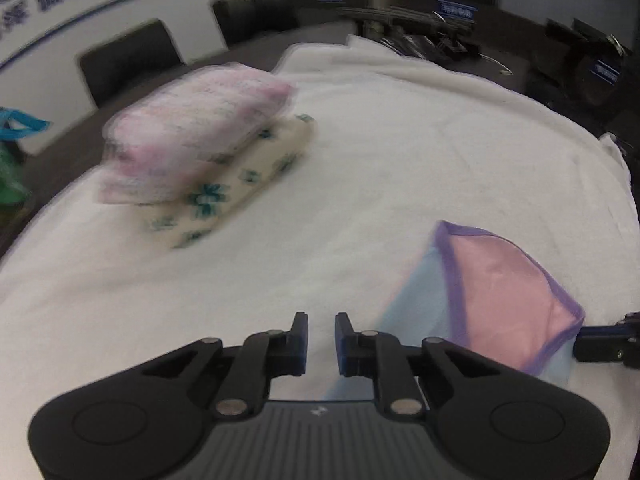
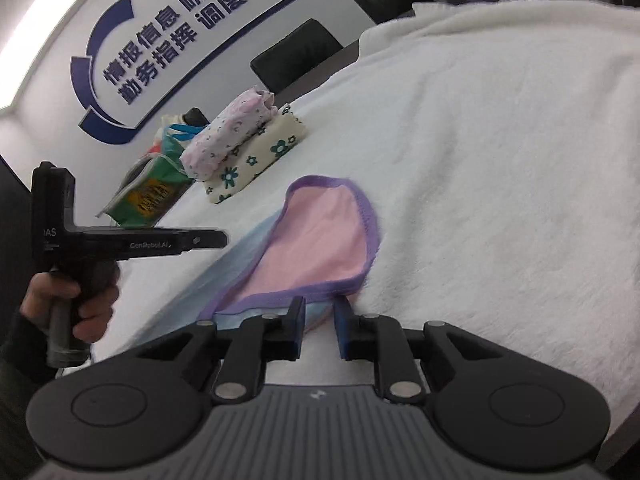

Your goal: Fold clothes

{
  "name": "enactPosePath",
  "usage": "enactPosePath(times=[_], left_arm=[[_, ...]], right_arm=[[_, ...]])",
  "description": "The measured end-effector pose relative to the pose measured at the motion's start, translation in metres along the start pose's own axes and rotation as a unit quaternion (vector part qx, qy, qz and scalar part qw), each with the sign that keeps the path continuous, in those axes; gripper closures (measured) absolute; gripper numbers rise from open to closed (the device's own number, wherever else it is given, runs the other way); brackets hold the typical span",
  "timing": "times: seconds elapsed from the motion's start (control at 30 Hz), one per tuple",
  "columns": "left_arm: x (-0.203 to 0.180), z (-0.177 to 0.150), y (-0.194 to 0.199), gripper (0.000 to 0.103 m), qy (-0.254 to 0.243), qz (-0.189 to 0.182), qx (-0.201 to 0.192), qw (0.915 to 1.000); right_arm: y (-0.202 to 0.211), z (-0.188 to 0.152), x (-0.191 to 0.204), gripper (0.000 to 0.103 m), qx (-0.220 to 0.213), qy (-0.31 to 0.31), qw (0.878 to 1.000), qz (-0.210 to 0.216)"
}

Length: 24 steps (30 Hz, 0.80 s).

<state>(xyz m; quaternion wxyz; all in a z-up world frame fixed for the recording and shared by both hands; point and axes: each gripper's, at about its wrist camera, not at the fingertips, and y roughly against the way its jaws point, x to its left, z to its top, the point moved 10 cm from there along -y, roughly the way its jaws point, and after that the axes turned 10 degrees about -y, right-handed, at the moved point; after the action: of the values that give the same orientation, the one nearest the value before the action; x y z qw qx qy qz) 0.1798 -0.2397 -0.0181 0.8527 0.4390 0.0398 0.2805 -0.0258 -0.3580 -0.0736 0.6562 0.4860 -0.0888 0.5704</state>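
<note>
Left tool (image 1: 321,344): jaws apart with a narrow gap, nothing between them, white blanket (image 1: 360,168) showing through the gap. Right tool (image 2: 320,328): jaws also apart with a narrow gap, gripping nothing; its tips sit right at the near purple edge of the garment, whether touching cannot be told.

Garment (image 2: 320,240): small piece, pink panel bound in purple trim, pale blue fabric under and beside the pink. Lies flat on the blanket, partly folded over itself, pink side up. In the left wrist view the garment (image 1: 508,304) is just right of the left tool's fingers, its near end cut off behind the tool body.

In the right wrist view the left tool (image 2: 216,239) shows side-on, left of the garment, held by a hand (image 2: 72,300) around the grip; its tip hangs above the garment's pale blue edge.

Beyond the garment, well apart from it: a stack of two folded pieces, pink-and-white printed one (image 2: 228,136) on top of a cream one with teal flowers (image 2: 256,160). The stack is badly motion-blurred in the left wrist view. Left of the stack, off the blanket edge, a green bag (image 2: 148,196) with blue handles, contents hard to make out.

Blanket covers the bench; dark chairs (image 2: 296,56) behind it; wall sign with blue characters (image 2: 160,44) cut off at top.
</note>
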Motion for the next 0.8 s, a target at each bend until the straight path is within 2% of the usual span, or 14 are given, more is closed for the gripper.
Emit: enactPosePath(times=[0.03, 0.07, 0.13, 0.2, 0.23, 0.3, 0.4, 0.47, 0.57, 0.63, 0.67, 0.73, 0.8], left_arm=[[0.017, -0.015, 0.028, 0.085, 0.033, 0.018, -0.014, 0.9992], [0.034, -0.03, 0.057, 0.074, 0.066, 0.036, -0.028, 0.9968], [0.069, -0.061, 0.115, 0.058, 0.131, 0.073, -0.056, 0.9871], [0.097, -0.117, 0.169, 0.057, 0.182, 0.143, -0.067, 0.9706], [0.104, -0.149, 0.189, 0.057, 0.225, 0.173, -0.065, 0.9568], [0.115, -0.214, 0.229, 0.059, 0.308, 0.232, -0.06, 0.9209], [0.095, -0.283, 0.255, 0.059, 0.381, 0.277, -0.065, 0.8797], [0.077, -0.3, 0.253, 0.059, 0.408, 0.263, -0.066, 0.8717], [0.05, -0.325, 0.248, 0.059, 0.448, 0.241, -0.067, 0.8583], [0.042, -0.329, 0.239, 0.06, 0.463, 0.216, -0.065, 0.8573], [0.041, -0.329, 0.234, 0.064, 0.463, 0.209, -0.065, 0.8589], [0.039, -0.325, 0.226, 0.067, 0.455, 0.205, -0.061, 0.8642], [0.04, -0.326, 0.223, 0.068, 0.448, 0.213, -0.06, 0.8663]], right_arm=[[0.003, -0.001, 0.003, 0.085, 0.001, 0.013, 1.0, 0.004], [0.008, -0.002, 0.007, 0.081, -0.003, 0.032, 0.999, 0.01], [0.016, -0.009, 0.024, 0.075, -0.013, 0.097, 0.995, 0.026], [0.016, -0.024, 0.049, 0.071, -0.008, 0.159, 0.986, 0.049], [0.012, -0.033, 0.064, 0.071, 0.002, 0.183, 0.981, 0.064], [0.002, -0.053, 0.097, 0.069, 0.021, 0.231, 0.968, 0.098], [-0.025, -0.083, 0.159, 0.068, 0.048, 0.314, 0.939, 0.132], [-0.042, -0.1, 0.199, 0.068, 0.066, 0.363, 0.918, 0.147], [-0.07, -0.13, 0.265, 0.068, 0.125, 0.414, 0.884, 0.176], [-0.089, -0.152, 0.297, 0.068, 0.163, 0.454, 0.858, 0.177], [-0.099, -0.163, 0.313, 0.068, 0.181, 0.473, 0.844, 0.178], [-0.115, -0.192, 0.339, 0.068, 0.222, 0.521, 0.805, 0.177], [-0.133, -0.207, 0.353, 0.067, 0.241, 0.546, 0.786, 0.16]])
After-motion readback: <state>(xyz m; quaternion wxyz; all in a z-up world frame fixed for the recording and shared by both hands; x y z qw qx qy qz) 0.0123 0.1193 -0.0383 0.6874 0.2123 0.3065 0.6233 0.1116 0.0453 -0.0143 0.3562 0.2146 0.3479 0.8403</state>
